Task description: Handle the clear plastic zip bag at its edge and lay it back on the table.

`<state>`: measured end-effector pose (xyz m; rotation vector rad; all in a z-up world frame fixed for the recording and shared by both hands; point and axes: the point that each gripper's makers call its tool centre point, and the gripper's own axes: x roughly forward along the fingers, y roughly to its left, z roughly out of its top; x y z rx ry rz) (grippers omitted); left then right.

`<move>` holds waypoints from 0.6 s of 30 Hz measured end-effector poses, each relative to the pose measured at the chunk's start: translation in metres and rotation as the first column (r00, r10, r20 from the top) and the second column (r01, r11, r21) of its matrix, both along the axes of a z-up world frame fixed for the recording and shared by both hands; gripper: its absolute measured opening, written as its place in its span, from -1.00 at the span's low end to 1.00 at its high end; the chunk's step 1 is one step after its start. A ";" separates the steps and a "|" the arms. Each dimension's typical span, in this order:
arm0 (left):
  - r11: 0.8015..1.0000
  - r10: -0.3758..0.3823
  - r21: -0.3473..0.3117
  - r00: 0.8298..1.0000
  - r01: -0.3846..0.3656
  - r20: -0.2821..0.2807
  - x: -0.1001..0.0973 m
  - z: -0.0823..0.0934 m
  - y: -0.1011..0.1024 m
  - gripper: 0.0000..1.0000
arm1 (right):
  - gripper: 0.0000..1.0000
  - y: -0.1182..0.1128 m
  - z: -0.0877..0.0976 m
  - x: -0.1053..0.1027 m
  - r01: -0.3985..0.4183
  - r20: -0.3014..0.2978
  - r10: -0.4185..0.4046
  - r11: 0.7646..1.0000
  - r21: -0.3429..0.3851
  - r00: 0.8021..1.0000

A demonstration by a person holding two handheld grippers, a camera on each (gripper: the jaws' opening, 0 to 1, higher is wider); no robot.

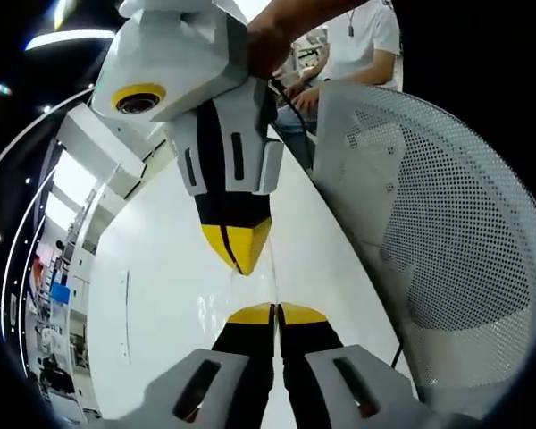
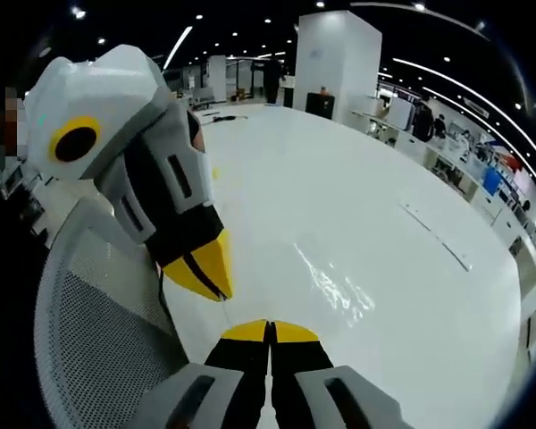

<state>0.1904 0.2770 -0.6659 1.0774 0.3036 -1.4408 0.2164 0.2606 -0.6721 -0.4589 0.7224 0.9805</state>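
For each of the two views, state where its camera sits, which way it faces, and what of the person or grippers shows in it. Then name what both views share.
Left gripper view: rides the left gripper, facing along the white table at the right gripper opposite; a person's hand holds that gripper.
Right gripper view: rides the right gripper, facing across the table with the clear bag; the left gripper enters from the left.
Shared: the table, mesh chair, both grippers tip to tip.

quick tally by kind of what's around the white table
tools: 2, the left tool and the right tool
clear plastic bag: 1
white table: 1
white mesh chair: 1
total: 5
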 end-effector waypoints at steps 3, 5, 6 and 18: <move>1.000 0.006 -0.002 1.000 -0.006 0.002 0.001 0.001 0.001 -1.00 | -1.00 0.000 0.004 0.002 0.007 0.009 -0.007 1.000 0.001 1.000; 1.000 0.009 -0.003 1.000 -0.009 0.003 0.001 0.001 0.003 -1.00 | -1.00 -0.001 0.009 0.005 0.016 0.021 -0.016 1.000 0.002 1.000; 1.000 0.012 -0.004 1.000 -0.011 0.005 0.001 0.001 0.003 -1.00 | -1.00 -0.001 0.010 0.006 0.020 0.028 -0.020 1.000 0.003 0.999; 0.999 0.041 -0.004 0.999 -0.041 0.010 0.002 0.001 0.009 -1.00 | -1.00 -0.001 0.046 0.026 0.058 0.160 -0.066 0.997 0.053 0.985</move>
